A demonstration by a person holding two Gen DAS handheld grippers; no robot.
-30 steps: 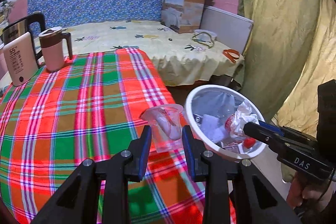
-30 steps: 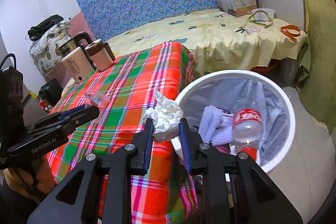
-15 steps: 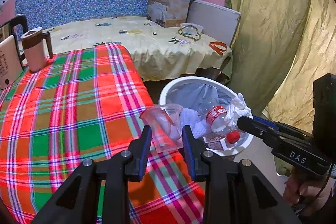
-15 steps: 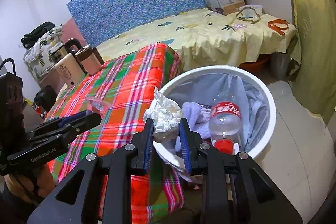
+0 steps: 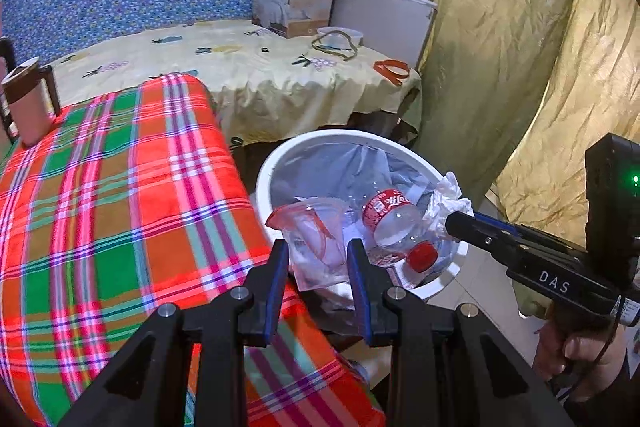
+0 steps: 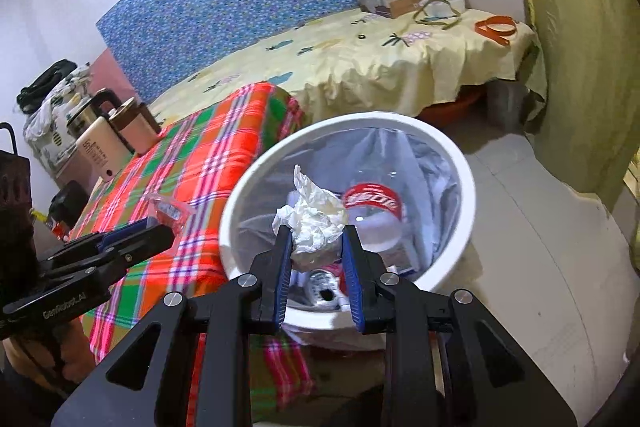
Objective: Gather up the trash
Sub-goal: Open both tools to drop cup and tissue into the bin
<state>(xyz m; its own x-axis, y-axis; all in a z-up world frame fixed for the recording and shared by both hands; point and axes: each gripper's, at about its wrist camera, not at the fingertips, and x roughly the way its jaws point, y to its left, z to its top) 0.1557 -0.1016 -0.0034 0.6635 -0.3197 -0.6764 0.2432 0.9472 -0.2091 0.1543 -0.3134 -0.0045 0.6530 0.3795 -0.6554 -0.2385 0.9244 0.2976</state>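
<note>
A clear plastic bag [image 5: 316,247] is clamped in the left hand-held gripper [image 5: 316,259], crumpled paper [image 6: 316,227] in the right hand-held gripper [image 6: 316,251], above the bin [image 6: 460,163] beside the plaid bench [image 5: 120,187].

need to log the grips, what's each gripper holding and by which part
Left gripper: clear plastic bag, pinched by its lower sides. Right gripper: crumpled tissue, clamped across its lower part.

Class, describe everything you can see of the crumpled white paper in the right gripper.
The crumpled white paper is a wrinkled, tissue-like wad with a loose peak sticking upward. The right gripper is shut on its lower part, a blue pad on each side. It hangs over the open white bin, above a clear bottle with a red label.
</note>
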